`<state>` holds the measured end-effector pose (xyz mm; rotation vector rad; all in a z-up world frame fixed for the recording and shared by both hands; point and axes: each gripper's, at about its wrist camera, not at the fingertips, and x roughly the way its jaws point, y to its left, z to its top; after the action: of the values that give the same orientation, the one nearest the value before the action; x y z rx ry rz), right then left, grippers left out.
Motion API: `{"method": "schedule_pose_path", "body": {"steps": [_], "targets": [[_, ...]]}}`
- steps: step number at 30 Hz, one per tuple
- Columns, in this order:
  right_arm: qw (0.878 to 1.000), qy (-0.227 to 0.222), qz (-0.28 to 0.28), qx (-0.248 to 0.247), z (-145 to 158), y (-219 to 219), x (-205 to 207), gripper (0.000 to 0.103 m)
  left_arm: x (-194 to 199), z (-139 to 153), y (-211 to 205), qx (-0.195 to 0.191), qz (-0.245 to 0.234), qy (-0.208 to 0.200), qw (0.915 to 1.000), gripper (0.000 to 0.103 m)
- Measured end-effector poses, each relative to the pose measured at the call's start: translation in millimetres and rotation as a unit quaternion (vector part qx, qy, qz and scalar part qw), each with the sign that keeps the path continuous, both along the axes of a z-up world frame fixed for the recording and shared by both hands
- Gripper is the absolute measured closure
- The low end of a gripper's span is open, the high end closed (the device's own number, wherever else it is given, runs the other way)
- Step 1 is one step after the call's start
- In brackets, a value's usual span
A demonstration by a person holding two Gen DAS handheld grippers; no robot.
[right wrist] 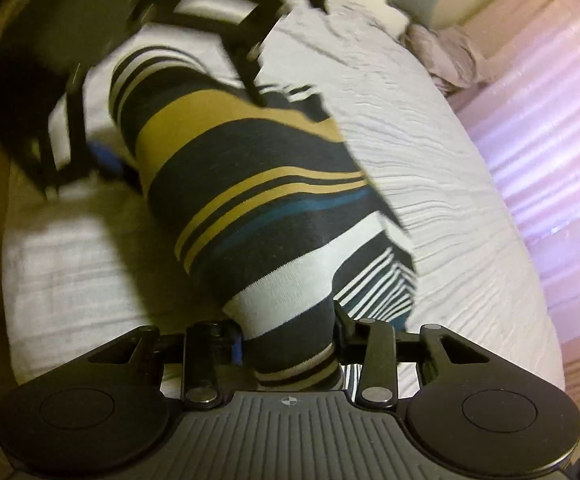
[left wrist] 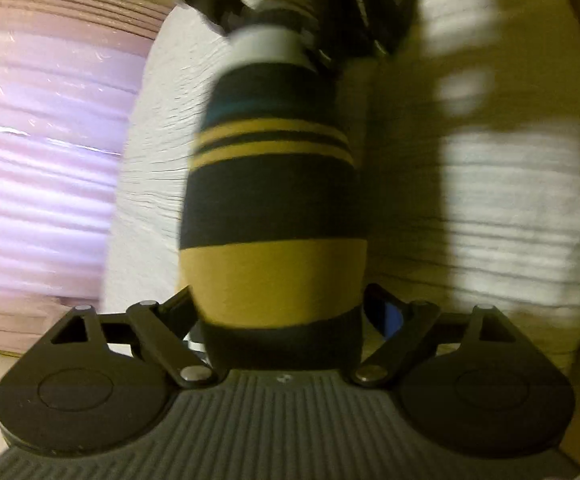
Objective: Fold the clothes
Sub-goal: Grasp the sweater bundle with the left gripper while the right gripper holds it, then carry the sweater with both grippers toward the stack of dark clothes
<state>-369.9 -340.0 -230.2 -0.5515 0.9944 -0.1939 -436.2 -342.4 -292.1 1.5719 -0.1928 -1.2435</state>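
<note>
Right wrist: navy-mustard-white striped garment (right wrist: pixel 249 184).

Black gripper (right wrist: pixel 290 344) — ribbed grey housing, silver rivets.

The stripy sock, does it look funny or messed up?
A bit. The sock hangs stretched in the air between the left gripper and the right gripper instead of lying flat. A second striped piece sits crooked on the white bedding beside it. No rip shows.
</note>
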Motion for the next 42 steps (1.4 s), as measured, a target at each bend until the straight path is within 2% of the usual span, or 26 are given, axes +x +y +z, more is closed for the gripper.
{"method": "schedule_pose_path", "body": {"steps": [1,2,6,12,14,18,19,20,21,22,23,28,33,37,42], "targets": [[1.0,-0.003,-0.004,0.003,7,0,0,0.064,2,-1,-3,-0.002,0.005,-0.009,0.9999,0.021],[1.0,-0.005,-0.009,0.007,13,1,0,0.064,6,1,-6,-0.001,0.013,-0.003,0.9999,0.035],[1.0,-0.002,-0.007,0.004,19,7,1,0.063,18,15,-8,0.014,0.018,0.031,0.9993,0.055],[0.999,0.001,0.013,-0.04,2,18,-4,0.042,26,24,-6,0.008,0.01,0.035,0.9993,0.057],[0.998,-0.002,0.016,-0.056,-6,19,-4,0.024,24,23,-5,0.007,0.008,0.034,0.9994,0.057],[0.997,0.01,0.018,-0.069,-29,17,-4,0.023,19,22,-4,0.014,0.004,0.021,0.9997,0.056],[0.998,0.015,0.015,-0.063,-33,14,-3,0.023,18,21,-4,0.016,0.003,0.014,0.9998,0.056],[0.999,0.019,0.011,-0.05,-36,10,-1,0.032,16,21,-4,0.019,0.003,0.006,0.9998,0.053],[0.999,0.019,0.005,-0.034,-36,6,0,0.05,15,21,-4,0.022,0.003,-0.004,0.9998,0.05],[1.0,0.017,-0.003,-0.015,-33,2,3,0.058,14,20,-4,0.023,0.005,-0.014,0.9996,0.049],[1.0,0.014,-0.011,-0.001,-28,0,4,0.061,13,20,-4,0.025,0.007,-0.024,0.9994,0.048],[0.999,0.005,-0.021,0.025,0,-6,6,0.064,10,26,2,0.017,0.016,-0.033,0.9992,0.045],[1.0,0.015,-0.01,0.019,14,0,12,0.064,22,39,3,0.022,0.025,0.007,0.9994,0.061],[1.0,0.024,-0.011,0.012,30,1,18,0.065,39,68,7,0.003,0.007,0.039,0.9992,0.066],[0.999,0.027,-0.015,-0.013,73,10,15,0.066,54,109,18,-0.032,-0.042,0.045,0.9976,0.067]]}}
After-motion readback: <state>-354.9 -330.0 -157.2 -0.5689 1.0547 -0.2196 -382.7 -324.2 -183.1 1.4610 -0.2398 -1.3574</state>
